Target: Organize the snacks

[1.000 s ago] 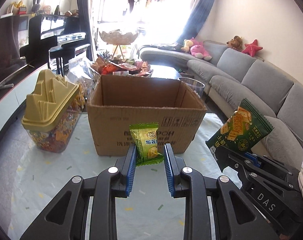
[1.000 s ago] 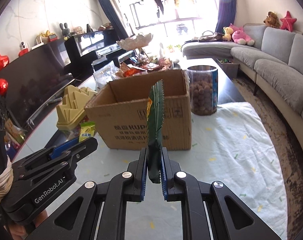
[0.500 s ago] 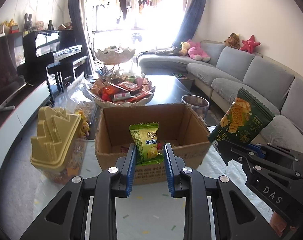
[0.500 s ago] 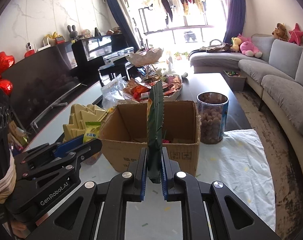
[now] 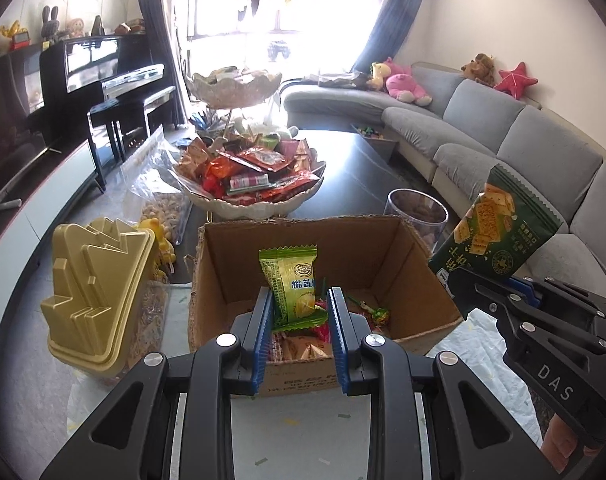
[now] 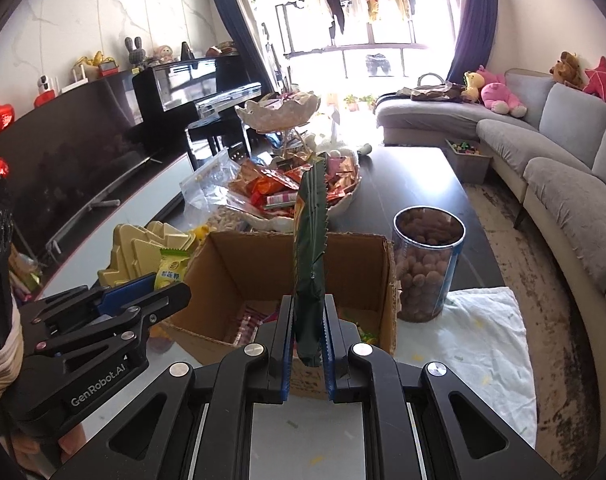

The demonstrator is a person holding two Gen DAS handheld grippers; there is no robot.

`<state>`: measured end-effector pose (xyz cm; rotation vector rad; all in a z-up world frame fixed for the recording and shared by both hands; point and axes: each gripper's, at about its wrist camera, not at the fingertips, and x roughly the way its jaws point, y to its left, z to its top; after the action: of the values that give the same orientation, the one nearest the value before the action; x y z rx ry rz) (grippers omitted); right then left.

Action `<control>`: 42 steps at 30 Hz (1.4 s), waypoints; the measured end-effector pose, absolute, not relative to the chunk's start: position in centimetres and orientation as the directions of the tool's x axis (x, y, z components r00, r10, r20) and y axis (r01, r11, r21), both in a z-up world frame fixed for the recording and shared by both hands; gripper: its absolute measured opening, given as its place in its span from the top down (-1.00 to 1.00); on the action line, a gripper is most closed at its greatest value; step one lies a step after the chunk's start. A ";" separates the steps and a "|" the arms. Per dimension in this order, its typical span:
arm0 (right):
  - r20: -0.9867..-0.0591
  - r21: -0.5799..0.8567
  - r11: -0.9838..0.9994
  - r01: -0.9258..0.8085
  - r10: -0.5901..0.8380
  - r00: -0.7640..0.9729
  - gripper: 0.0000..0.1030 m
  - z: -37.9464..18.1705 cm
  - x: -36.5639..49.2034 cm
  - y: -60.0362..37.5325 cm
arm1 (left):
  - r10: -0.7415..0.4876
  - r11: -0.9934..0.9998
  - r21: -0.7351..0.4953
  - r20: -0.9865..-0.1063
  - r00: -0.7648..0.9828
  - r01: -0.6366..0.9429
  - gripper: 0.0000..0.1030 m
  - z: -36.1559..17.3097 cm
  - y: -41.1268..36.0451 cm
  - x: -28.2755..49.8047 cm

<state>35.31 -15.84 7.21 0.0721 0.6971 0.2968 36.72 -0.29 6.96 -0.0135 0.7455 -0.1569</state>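
At nine o'clock of the left wrist view a clear container with a gold stepped lid [image 5: 97, 292] stands on the worktop [image 5: 287, 436], just beside the open cardboard box [image 5: 319, 240]. The left gripper [image 5: 299, 312] hangs over the box's near wall, its blue fingers [image 5: 263, 328] closed on a light green snack packet [image 5: 293, 284], which stands upright above the loose wrappers on the box floor. At twelve o'clock, beyond the box, a white scalloped bowl [image 5: 259, 208] is heaped with red and orange snack packs. At two o'clock a clear jar of round brown snacks [image 5: 417, 208] sits just past the box's far right corner. At three o'clock the right gripper [image 5: 459, 276] grips a dark green cracker bag [image 5: 495, 228], held tilted beside the box's right wall. In the right wrist view that gripper [image 6: 307, 332] shows its fingers [image 6: 286, 344] pressed against the bag [image 6: 311, 248], seen edge-on and upright over the box [image 6: 359, 264], with the jar [image 6: 427, 264] at two o'clock on a white cloth [image 6: 483, 340].
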 end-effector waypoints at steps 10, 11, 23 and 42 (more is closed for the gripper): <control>-0.668 0.165 0.954 -0.252 0.296 0.683 0.71 5.3 38.1 -15.0 | -0.081 0.996 -0.031 -0.702 0.707 0.083 0.23 5.9 0.2 38.8; -0.669 0.150 0.957 -0.249 0.284 0.687 0.64 5.2 38.2 -14.9 | -0.075 0.997 -0.027 -0.703 0.707 0.079 0.20 5.9 0.3 38.7; -0.637 0.101 0.977 -0.186 0.207 0.742 -0.11 6.3 35.8 -15.9 | -0.010 0.999 0.029 -0.641 0.768 0.038 -0.28 7.8 0.7 34.1; -0.441 0.010 0.992 -0.128 0.119 0.890 -0.75 9.7 21.8 -17.4 | 0.080 0.994 0.105 -0.425 0.902 -0.039 -1.00 9.8 0.6 19.8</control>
<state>21.82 -17.44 9.66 -0.0199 0.4565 0.1286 19.80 0.59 9.84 0.0948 0.4431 0.0617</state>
